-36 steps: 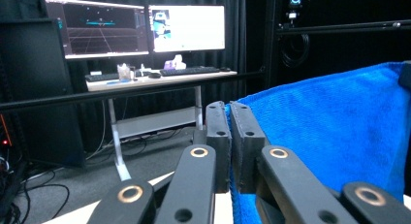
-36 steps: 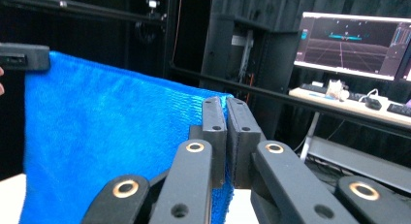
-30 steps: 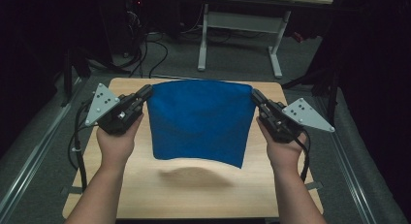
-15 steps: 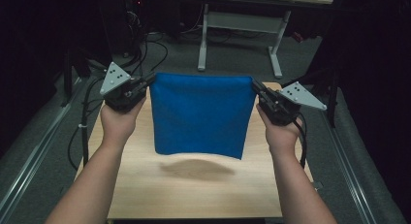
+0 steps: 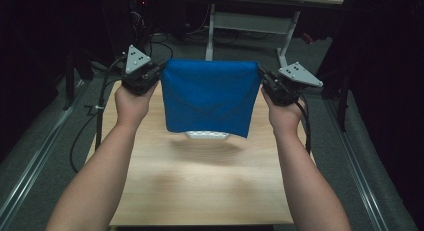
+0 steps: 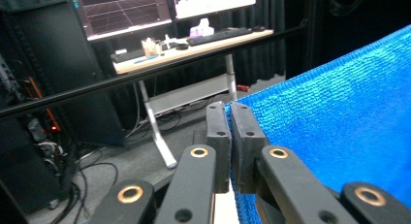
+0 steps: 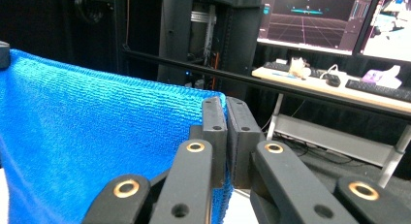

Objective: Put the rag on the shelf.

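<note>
My left tool (image 5: pixel 159 72) and my right tool (image 5: pixel 264 80) each pinch a top corner of the blue cloth (image 5: pixel 209 97) – it hangs in the air over the far half of the bench (image 5: pixel 200 186) – so laying it down is still left, I think.

Both forearms are bare, no sleeves visible. Left gripper (image 5: pixel 159 72) and right gripper (image 5: pixel 262 81): black bodies, each topped by a grey three-cornered plate with small dark screw holes. Jaws are black linkage bars with brass-ringed pivots. Black cables trail beside the wooden table (image 5: pixel 200 191).
</note>
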The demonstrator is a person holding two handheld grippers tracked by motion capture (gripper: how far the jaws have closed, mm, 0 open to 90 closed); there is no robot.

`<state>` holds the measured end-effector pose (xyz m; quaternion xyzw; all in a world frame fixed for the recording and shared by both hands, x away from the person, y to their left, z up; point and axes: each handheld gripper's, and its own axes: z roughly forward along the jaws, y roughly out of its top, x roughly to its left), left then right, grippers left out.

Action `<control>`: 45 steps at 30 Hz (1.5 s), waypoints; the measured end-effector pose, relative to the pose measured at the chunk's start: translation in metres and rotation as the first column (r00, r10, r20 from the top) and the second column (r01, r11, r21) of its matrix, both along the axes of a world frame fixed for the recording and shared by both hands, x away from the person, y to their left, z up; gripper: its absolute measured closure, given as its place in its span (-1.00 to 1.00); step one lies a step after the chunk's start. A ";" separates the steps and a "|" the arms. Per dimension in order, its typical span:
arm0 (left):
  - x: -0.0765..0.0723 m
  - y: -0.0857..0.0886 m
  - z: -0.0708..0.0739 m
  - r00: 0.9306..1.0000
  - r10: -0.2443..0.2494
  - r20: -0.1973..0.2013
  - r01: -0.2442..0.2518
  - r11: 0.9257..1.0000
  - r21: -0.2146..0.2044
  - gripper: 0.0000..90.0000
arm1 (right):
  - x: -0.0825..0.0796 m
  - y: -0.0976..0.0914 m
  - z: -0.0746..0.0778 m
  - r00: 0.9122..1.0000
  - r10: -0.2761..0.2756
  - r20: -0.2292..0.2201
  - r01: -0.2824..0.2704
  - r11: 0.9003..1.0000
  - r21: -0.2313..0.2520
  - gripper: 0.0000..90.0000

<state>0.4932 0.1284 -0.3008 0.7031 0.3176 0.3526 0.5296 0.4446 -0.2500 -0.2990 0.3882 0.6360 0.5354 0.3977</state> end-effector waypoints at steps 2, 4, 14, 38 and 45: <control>0.007 -0.001 -0.001 1.000 0.011 -0.002 -0.011 1.000 0.005 0.95 | 0.014 0.000 -0.001 1.000 -0.001 -0.029 0.001 1.000 0.020 0.97; 0.015 -0.002 -0.001 1.000 0.015 -0.007 -0.015 1.000 0.002 0.94 | 0.020 -0.001 -0.001 0.999 -0.002 -0.039 0.003 1.000 0.016 0.97; 0.054 -0.006 -0.025 0.992 0.061 -0.109 -0.054 0.996 0.068 0.94 | 0.060 0.006 -0.011 0.995 -0.029 -0.097 0.025 0.999 -0.045 0.97; 0.052 -0.010 -0.145 0.908 -0.047 -0.416 0.081 0.995 0.065 0.94 | 0.073 0.004 -0.131 0.929 -0.032 -0.370 -0.005 0.995 -0.098 0.96; 0.047 -0.013 -0.161 0.890 -0.067 -0.451 0.098 0.994 0.045 0.94 | 0.070 0.009 -0.151 0.914 -0.008 -0.406 -0.026 0.996 -0.080 0.96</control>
